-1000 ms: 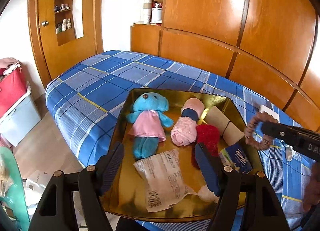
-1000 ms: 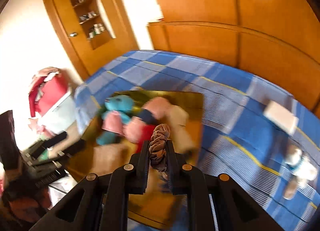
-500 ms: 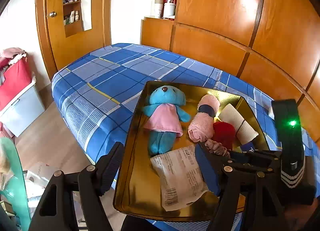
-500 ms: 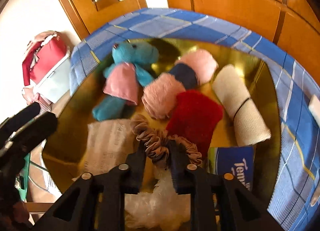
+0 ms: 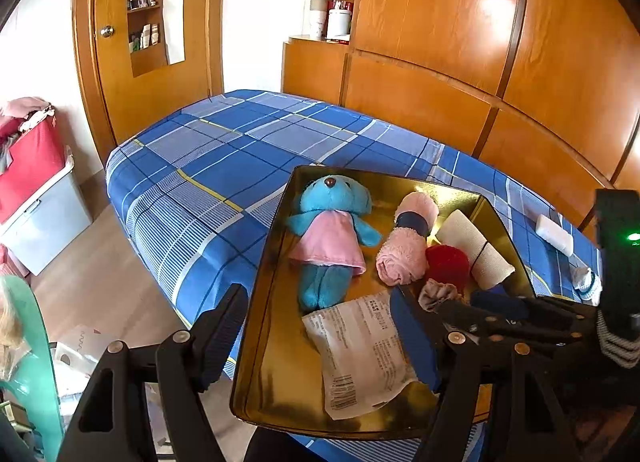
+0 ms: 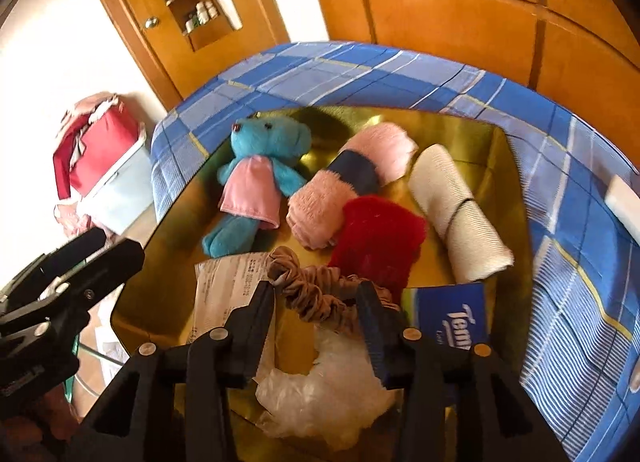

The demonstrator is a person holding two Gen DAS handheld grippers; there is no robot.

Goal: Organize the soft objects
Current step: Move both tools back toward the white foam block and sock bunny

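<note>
Beige scrunchie [image 6: 320, 294] crumpled in gold tray [image 6: 516, 181], touching red plush [image 6: 380, 238]

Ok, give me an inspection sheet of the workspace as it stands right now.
Surface: bed with blue plaid cover; gold tray at its near edge.
Job's things: in tray, blue teddy, pink roll, red plush, white roll, scrunchie.
Clutter: in tray, paper packet, tissue pack, plastic wrap; white block on bed.
Grippers: right gripper opening, scrunchie between the jaws, lying in tray; left gripper open, holds nothing, astride the tray's left rim.
Cables: nothing seen.
Surroundings: wooden wardrobe, door, red bin.
</note>
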